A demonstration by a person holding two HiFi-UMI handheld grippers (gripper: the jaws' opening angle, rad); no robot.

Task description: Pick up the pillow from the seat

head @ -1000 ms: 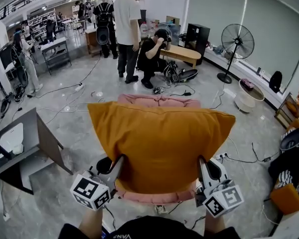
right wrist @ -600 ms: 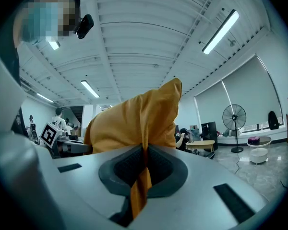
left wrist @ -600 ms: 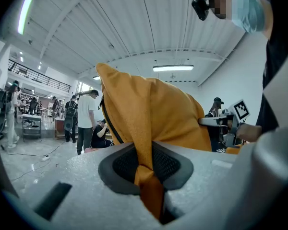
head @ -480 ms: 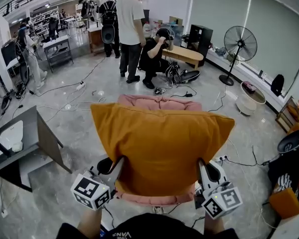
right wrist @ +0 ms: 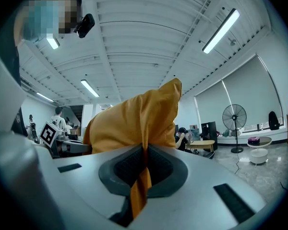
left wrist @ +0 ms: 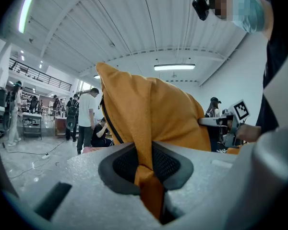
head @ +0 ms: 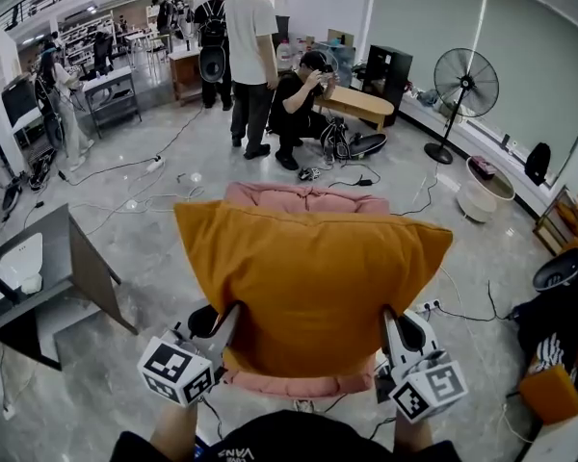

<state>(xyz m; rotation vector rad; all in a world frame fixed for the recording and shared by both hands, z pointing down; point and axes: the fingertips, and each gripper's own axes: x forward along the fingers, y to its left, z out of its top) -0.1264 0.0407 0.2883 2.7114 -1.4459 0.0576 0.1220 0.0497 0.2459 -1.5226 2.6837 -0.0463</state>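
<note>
A large orange pillow [head: 313,282] hangs upright in front of me, held above the pink seat [head: 303,198] of an armchair. My left gripper [head: 233,318] is shut on the pillow's lower left edge and my right gripper [head: 387,321] is shut on its lower right edge. In the left gripper view the orange pillow [left wrist: 149,119] has its fabric pinched between the black pads [left wrist: 165,164]. In the right gripper view a fold of the pillow [right wrist: 134,123] is likewise clamped between the pads [right wrist: 158,169]. The pillow hides most of the seat.
A grey side table [head: 48,272] stands at the left. Cables [head: 125,176] trail over the glossy floor. Several people stand and one crouches [head: 299,109] at the back. A standing fan [head: 459,89] and a white round stool [head: 482,191] are at the right, an orange bag [head: 554,383] lower right.
The pillow and both grippers have hardly moved. The standing person at the back has shifted slightly to the right.
</note>
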